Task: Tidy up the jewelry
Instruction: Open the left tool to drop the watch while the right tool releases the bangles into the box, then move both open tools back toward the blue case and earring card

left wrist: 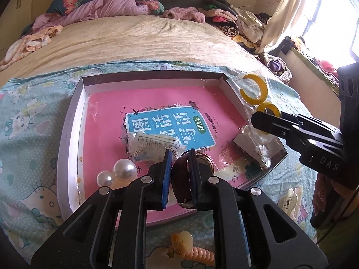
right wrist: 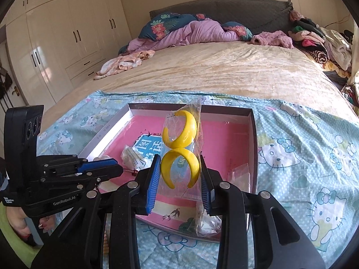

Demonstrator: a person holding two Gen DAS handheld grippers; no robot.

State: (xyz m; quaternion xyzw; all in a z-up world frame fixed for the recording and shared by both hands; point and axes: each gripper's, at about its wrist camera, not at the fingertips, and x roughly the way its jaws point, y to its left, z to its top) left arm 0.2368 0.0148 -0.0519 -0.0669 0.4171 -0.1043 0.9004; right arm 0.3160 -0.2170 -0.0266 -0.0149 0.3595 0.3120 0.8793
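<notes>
My left gripper (left wrist: 180,157) is clamped on a brown-strapped watch (left wrist: 182,179), held over the near edge of the shallow box lid (left wrist: 74,121). My right gripper (right wrist: 180,172) pinches a clear bag (right wrist: 193,134) holding two yellow hoop earrings (right wrist: 179,130), raised above the same lid. Pearl earrings (left wrist: 117,173) sit inside its near left corner. A small white packet (left wrist: 154,149) lies mid-lid.

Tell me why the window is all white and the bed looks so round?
Left wrist view: the window is washed out by strong daylight, so nothing outside shows. Both views: the fisheye lens bends straight edges, so the bed bulges and the tray curves. Right wrist view: glare shines on the wardrobe.
</notes>
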